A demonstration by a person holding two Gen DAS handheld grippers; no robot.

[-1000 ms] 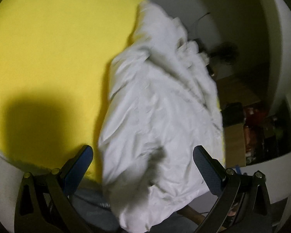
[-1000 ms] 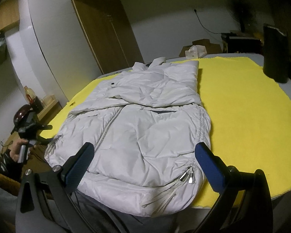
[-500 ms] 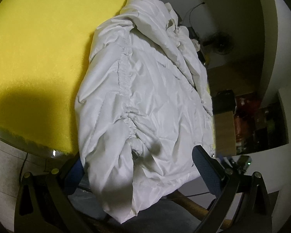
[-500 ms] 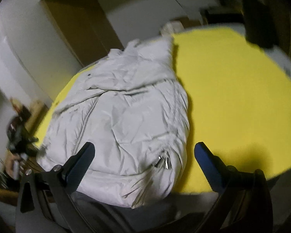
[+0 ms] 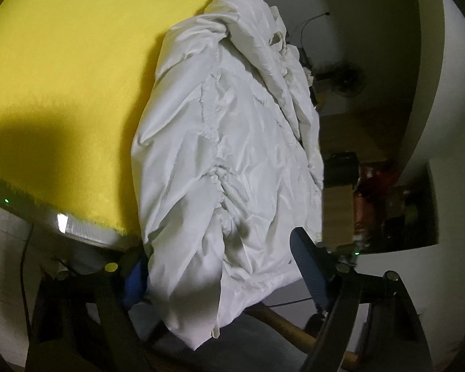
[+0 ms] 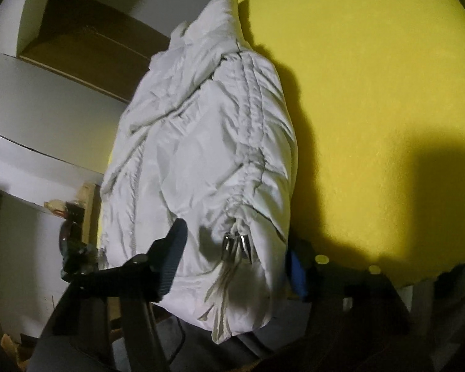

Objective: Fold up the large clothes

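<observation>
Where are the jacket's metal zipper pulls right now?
In the right wrist view, the zipper pulls hang at the white jacket's near hem, over the yellow table's edge, between the closing right gripper's fingers.

You face a dim room where a yellow cloth [image 5: 77, 62] covers a table with a pale edge [image 5: 86, 232]. Hard light throws dark shadows across the cloth. Behind it stand white walls [image 6: 46, 99] and a brown wooden door [image 6: 86, 46]. A recessed shelf [image 5: 396, 204] holds dark, blurred clutter beside a cardboard box [image 5: 338, 214].
</observation>
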